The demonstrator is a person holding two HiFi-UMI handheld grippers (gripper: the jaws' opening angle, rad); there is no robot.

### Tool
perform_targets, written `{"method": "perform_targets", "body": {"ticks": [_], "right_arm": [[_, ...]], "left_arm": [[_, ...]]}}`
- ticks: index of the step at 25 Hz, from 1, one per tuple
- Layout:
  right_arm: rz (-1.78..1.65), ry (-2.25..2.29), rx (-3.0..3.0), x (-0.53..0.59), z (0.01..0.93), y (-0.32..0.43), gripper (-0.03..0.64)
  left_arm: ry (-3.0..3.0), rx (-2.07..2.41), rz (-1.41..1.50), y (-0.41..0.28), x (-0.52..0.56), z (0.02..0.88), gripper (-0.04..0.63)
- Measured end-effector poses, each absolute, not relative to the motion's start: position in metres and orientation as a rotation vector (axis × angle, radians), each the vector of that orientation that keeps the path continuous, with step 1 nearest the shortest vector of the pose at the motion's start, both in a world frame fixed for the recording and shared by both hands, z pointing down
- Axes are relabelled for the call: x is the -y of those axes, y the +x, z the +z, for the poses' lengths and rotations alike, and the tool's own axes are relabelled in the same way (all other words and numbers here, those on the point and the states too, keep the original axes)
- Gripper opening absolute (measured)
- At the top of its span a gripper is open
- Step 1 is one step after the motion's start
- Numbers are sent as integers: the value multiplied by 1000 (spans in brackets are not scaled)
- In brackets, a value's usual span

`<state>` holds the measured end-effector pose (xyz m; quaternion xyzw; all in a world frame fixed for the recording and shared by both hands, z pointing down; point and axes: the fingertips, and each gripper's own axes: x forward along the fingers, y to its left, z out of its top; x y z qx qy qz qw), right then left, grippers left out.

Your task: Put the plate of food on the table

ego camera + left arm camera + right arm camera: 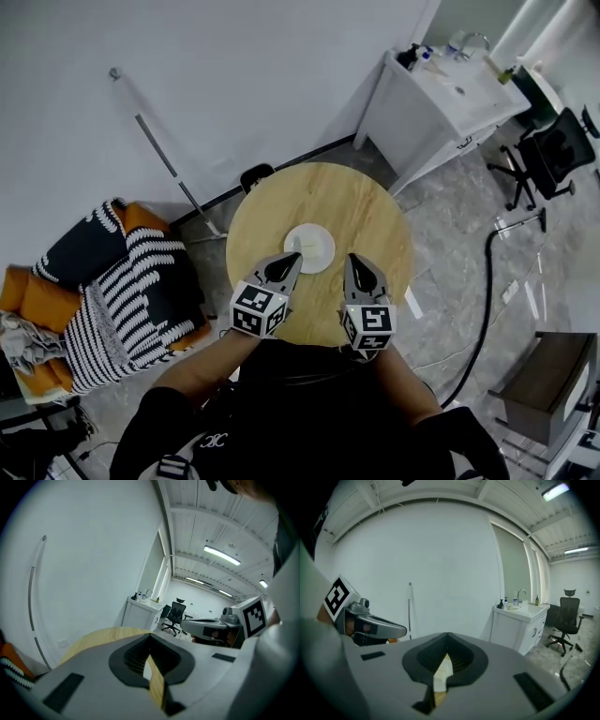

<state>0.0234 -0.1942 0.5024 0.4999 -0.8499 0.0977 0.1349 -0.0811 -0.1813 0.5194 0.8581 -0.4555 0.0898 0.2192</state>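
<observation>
A: Sitting mid-way on the round wooden table (361,202), the white plate (310,247). Handling?
B: Probably ceramic: stiff, slick, breakable; take the rim. Left gripper (285,268) and right gripper (362,273) are pressed together, empty.

white plate (309,247) lies flat on round wooden table (375,216).

Light: bright, even, from ceiling lamps (221,556).
Shadows: soft.
Plate (309,247): nearly washed out.
Edges: gripper views curved, dark corners.
</observation>
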Motion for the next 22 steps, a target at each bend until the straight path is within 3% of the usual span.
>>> {"method": "perform_targets", "body": {"ticks": [22], "right_arm": [[322,1415,2479,196,507,27,8]], "left_arm": [[2283,1271,227,-86,179,535,8]]}}
